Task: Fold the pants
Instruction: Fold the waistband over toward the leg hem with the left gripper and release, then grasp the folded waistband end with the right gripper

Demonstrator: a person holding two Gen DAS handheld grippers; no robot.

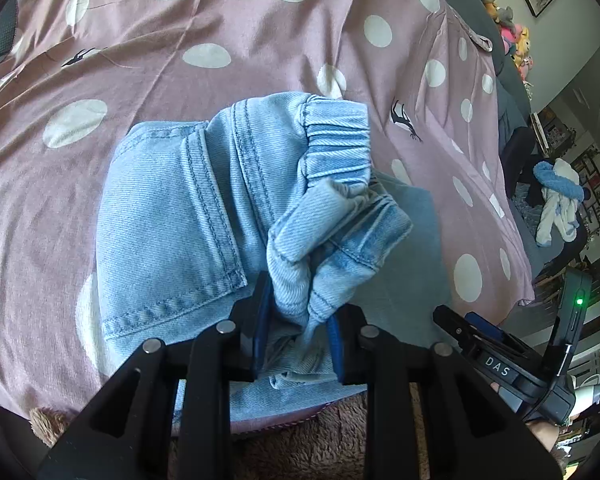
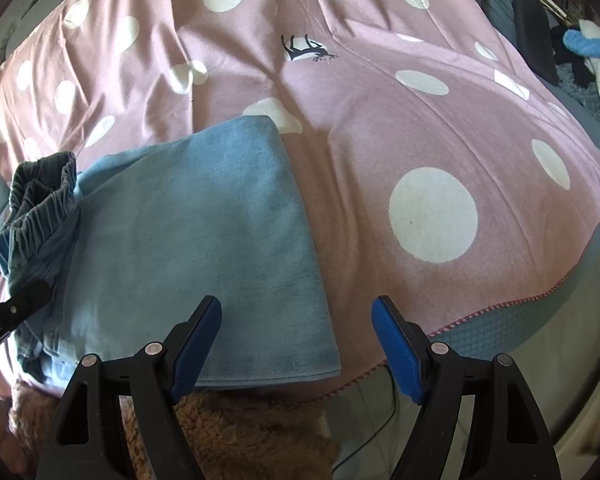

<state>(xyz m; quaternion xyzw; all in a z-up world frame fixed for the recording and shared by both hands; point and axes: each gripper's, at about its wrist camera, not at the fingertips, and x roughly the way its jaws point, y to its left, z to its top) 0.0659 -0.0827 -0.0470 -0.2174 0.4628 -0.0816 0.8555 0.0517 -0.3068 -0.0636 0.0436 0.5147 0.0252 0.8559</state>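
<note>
denim pants (image 1: 172, 208) on dotted sheet (image 1: 180, 60), plush toys (image 1: 516, 36) beyond

pants (image 1: 188, 216) on bedspread (image 1: 228, 12), plush toys (image 1: 516, 36) behind

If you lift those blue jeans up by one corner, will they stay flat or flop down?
Probably flop. The jeans already bunch and crease where the left gripper pinches them, so the cloth looks soft. The elastic waistband is scrunched, so it would likely sag. Denim looks thick, so they may feel a bit heavy and unlikely to slip.
</note>
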